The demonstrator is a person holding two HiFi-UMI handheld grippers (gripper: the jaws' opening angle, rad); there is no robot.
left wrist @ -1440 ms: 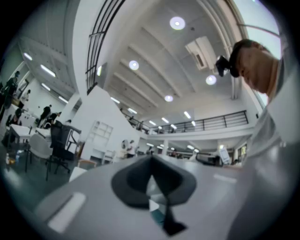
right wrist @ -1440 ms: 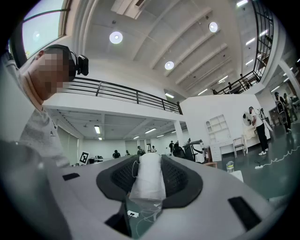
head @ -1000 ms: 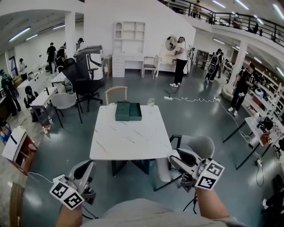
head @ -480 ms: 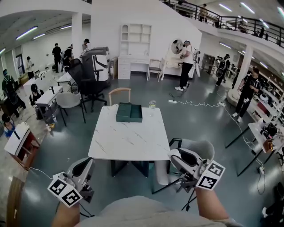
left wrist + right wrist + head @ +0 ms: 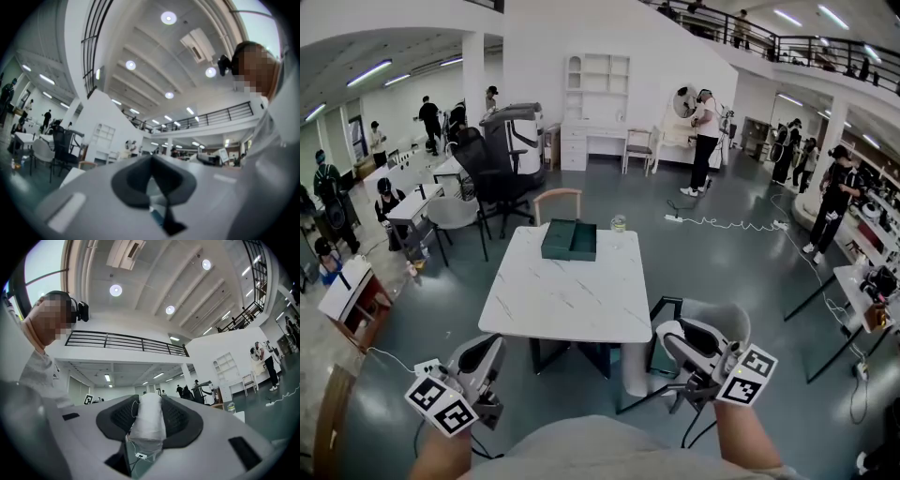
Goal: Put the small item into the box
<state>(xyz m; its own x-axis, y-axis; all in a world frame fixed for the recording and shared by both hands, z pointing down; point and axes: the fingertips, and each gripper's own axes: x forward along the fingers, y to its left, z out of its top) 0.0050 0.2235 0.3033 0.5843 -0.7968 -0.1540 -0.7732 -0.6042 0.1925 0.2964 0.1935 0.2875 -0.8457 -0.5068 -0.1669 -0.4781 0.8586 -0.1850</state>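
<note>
A wooden chair [image 5: 557, 197] stands behind the white desk [image 5: 567, 300], a glass jar [image 5: 619, 223] at its far edge, a black office chair [image 5: 499, 159] beyond its far-left corner.

White wrapped item [image 5: 149, 418] gripped between jaws, green box [image 5: 571, 240] open

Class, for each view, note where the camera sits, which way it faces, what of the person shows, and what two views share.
Head view: on the head, facing forward and down at the white table and green box; shows both forearms, left gripper, right gripper.
Left gripper view: on that gripper, tilted up at the ceiling; shut jaws, a white shirt.
Right gripper view: likewise upward; jaws clamp a white wrapped item.
Shared: the white shelf unit.
</note>
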